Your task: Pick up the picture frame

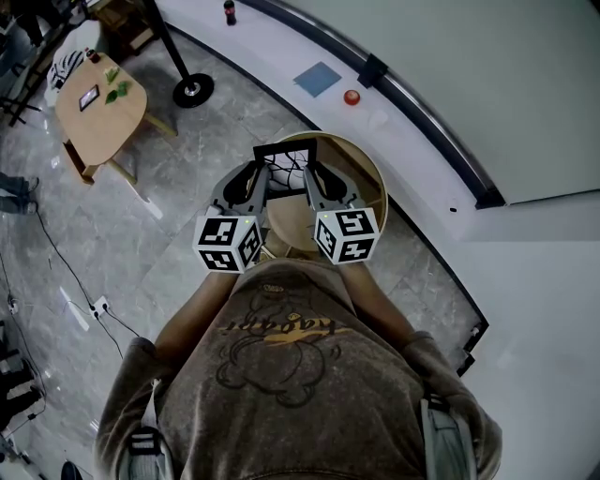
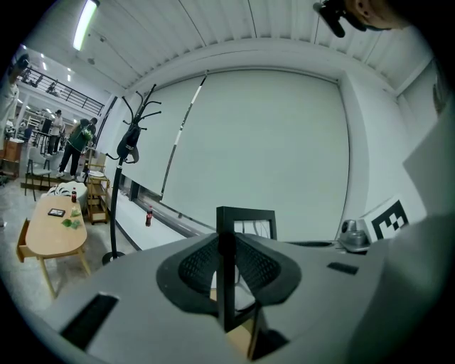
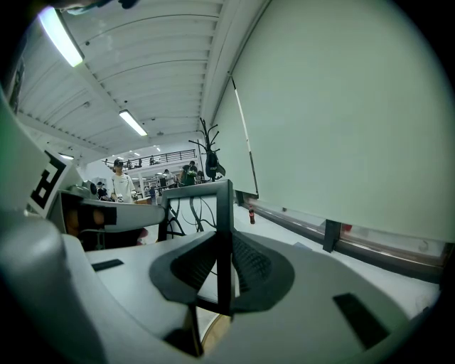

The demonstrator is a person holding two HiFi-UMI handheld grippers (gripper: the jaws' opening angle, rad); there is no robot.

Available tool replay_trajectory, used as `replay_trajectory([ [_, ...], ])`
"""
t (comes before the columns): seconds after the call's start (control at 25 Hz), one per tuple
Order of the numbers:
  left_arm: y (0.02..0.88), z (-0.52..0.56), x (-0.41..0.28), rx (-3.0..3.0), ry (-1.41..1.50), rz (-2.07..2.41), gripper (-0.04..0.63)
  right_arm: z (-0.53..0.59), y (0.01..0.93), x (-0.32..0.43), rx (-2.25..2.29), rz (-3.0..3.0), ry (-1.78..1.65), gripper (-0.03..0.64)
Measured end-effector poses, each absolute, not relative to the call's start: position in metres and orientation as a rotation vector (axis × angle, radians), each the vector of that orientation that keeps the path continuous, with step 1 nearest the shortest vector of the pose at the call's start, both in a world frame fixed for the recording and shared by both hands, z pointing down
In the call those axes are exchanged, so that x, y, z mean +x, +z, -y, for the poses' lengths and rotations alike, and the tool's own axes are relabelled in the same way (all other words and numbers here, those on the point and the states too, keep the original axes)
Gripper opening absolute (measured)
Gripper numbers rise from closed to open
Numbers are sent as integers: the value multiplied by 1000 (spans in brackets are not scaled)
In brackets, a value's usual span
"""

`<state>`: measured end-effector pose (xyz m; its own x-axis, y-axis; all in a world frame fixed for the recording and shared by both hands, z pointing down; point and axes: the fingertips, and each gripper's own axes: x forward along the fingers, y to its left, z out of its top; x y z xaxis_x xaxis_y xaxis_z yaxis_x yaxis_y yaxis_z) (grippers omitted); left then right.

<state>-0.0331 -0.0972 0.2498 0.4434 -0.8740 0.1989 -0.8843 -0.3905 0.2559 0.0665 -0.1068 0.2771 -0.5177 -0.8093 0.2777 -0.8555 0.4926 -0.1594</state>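
The picture frame [image 1: 285, 150] is a thin black rectangle with a line drawing inside, held upright above a round wooden table [image 1: 373, 178]. My left gripper [image 1: 256, 184] is shut on the frame's left side and my right gripper [image 1: 312, 180] is shut on its right side. In the left gripper view the frame's black edge [image 2: 227, 291] stands clamped between the dark ribbed pads [image 2: 197, 264] of the left gripper [image 2: 227, 264]. The right gripper view shows the same: the frame's edge [image 3: 225, 213] is pinched between the pads [image 3: 250, 266] of the right gripper [image 3: 225, 274].
A small oval wooden table [image 1: 98, 111] stands at the far left. A coat stand's round base [image 1: 193, 90] is nearby. Along the white ledge by the wall lie a bottle [image 1: 229, 12], a blue sheet [image 1: 317, 79] and a red object [image 1: 352, 97]. Cables [image 1: 66, 272] run across the floor.
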Motion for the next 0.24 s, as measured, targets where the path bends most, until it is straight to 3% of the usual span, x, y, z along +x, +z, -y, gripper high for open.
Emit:
replay_trajectory([
  [0.24,255,90,-33,2370,47,1508,81,99,283,67,1439,2568,424,83],
])
